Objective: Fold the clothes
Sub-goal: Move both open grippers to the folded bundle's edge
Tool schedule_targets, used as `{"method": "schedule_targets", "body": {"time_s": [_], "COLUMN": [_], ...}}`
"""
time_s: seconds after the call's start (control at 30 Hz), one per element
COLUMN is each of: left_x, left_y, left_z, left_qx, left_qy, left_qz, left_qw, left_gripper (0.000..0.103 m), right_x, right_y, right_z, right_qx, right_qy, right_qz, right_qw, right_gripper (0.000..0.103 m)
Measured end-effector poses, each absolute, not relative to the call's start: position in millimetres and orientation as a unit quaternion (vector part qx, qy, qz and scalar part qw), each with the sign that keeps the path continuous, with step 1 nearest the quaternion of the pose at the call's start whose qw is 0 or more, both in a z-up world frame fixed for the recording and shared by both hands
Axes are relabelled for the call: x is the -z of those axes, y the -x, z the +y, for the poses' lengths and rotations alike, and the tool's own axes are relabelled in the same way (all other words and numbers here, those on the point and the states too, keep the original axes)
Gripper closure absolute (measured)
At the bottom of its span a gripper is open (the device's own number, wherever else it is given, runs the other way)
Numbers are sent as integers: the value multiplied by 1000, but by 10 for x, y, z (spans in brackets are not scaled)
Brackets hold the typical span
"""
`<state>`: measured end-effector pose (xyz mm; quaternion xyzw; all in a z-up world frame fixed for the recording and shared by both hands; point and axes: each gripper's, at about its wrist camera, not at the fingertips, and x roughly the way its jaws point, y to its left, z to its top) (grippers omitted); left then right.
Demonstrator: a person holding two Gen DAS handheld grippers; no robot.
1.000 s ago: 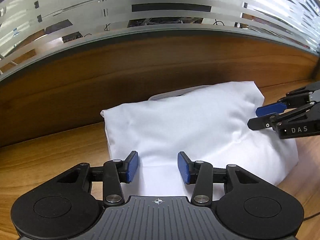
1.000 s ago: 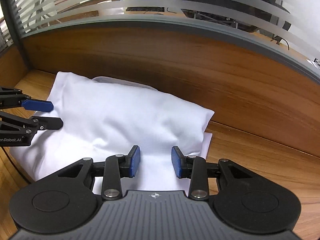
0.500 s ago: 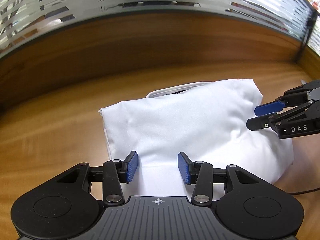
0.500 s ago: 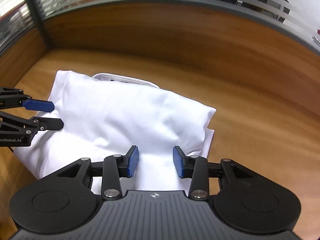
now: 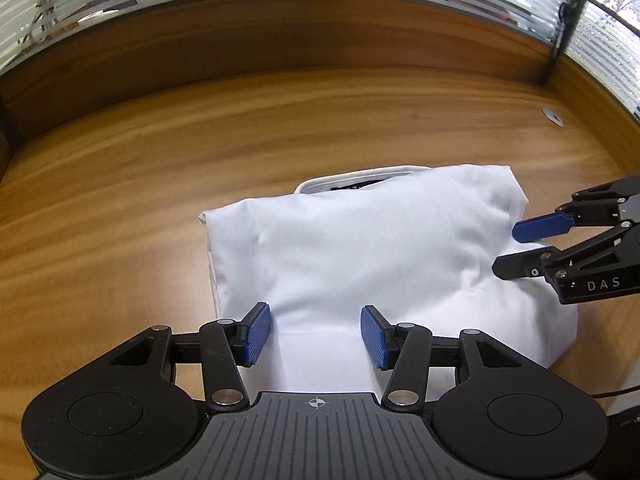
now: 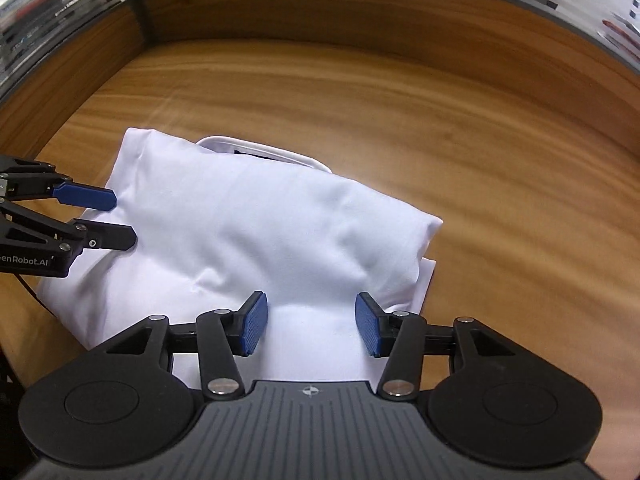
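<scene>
1. White garment (image 5: 360, 248) is seen lying folded into a plump, roughly rectangular bundle on the wooden desk (image 5: 160, 152), near its front edge and well apart from the back wall.
2. A ribbed collar (image 5: 352, 176) is shown peeking out from beneath the far edge of the bundle; in the right wrist view the same collar (image 6: 272, 150) is seen at the far side, with a dark label just visible inside it.
3. A flatter lower layer of cloth (image 6: 426, 280) is exposed at the bundle's right end, beneath the puffed upper fold.
4. The left gripper (image 5: 315, 334) is held over the near edge of the garment with its blue pads spread wide; white fabric is seen between them, but nothing is clamped.
5. The right gripper (image 6: 311, 326) is likewise held with its fingers well apart above the near edge of the cloth, and no fabric is pinched.
6. In the left wrist view, the right gripper (image 5: 506, 250) is seen from the side at the bundle's right end, its fingers parted, one above the other.
7. In the right wrist view, the left gripper (image 6: 124, 218) is seen at the bundle's left end, fingers also parted.
8. The desk is bounded behind by a wooden panel (image 5: 320, 36) topped with striped frosted glass (image 5: 120, 4).
9. A small round disc (image 5: 552, 113) is seen on the desk far to the right.
</scene>
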<state>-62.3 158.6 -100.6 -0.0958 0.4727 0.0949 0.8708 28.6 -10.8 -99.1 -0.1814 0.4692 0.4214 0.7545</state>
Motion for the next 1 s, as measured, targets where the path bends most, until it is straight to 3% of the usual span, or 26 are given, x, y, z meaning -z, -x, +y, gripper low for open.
{"method": "schedule_targets", "body": {"time_s": [0.27, 0.5, 0.8, 1.0], "left_x": [779, 1069, 732, 807], "left_y": [1007, 1145, 834, 445], "left_z": [1364, 1189, 1302, 1430], "left_qx": [-81, -76, -78, -90], "left_qy": [115, 92, 102, 100], "left_qz": [459, 489, 442, 449], "left_qw": [877, 864, 888, 883], "left_gripper": [49, 44, 44, 44], "right_x": [739, 1064, 654, 802], "right_y": [248, 407, 111, -142], "right_z": [-401, -461, -312, -68], "right_qx": [-418, -407, -411, -398], "right_qy": [179, 196, 168, 169], "right_qz": [448, 476, 451, 460], "right_qw": [770, 754, 774, 775], "right_gripper": [47, 47, 47, 47]}}
